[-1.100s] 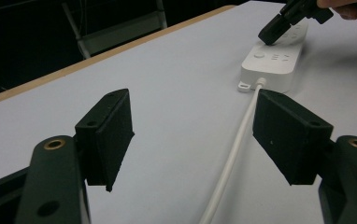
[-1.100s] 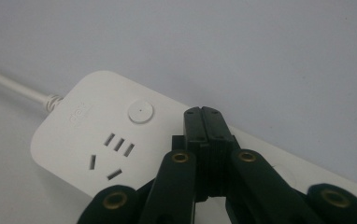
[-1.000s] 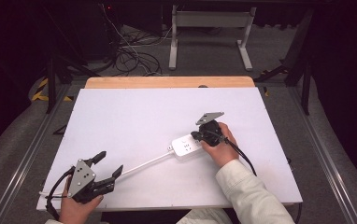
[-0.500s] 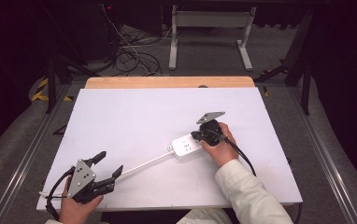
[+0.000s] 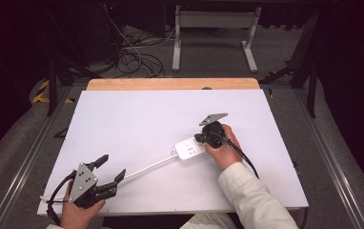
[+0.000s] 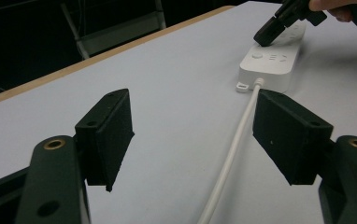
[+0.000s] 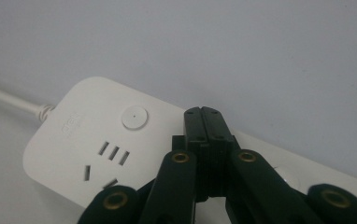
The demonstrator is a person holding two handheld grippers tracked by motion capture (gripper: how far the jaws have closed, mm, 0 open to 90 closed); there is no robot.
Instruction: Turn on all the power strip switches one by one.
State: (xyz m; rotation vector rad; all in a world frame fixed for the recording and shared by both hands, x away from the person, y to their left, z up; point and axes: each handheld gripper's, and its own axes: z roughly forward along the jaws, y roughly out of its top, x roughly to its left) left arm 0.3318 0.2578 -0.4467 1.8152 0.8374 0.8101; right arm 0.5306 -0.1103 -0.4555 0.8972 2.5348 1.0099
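Note:
A white power strip (image 5: 189,149) lies on the white table (image 5: 142,124), right of centre, with its white cord (image 5: 146,167) running toward the front left. My right gripper (image 5: 200,139) is shut with nothing between its jaws; its tip rests on top of the power strip (image 7: 97,140), just right of the round button (image 7: 134,116). My left gripper (image 5: 111,169) stands open near the front left edge, jaws wide apart above the cord (image 6: 232,149). In the left gripper view the power strip (image 6: 267,60) lies ahead with the right gripper (image 6: 266,37) pressing on it.
A wooden strip (image 5: 170,84) borders the table's far edge. Beyond it stand a metal frame (image 5: 213,33) and loose cables (image 5: 127,55) on the floor. Metal rails (image 5: 32,148) run along both sides of the table.

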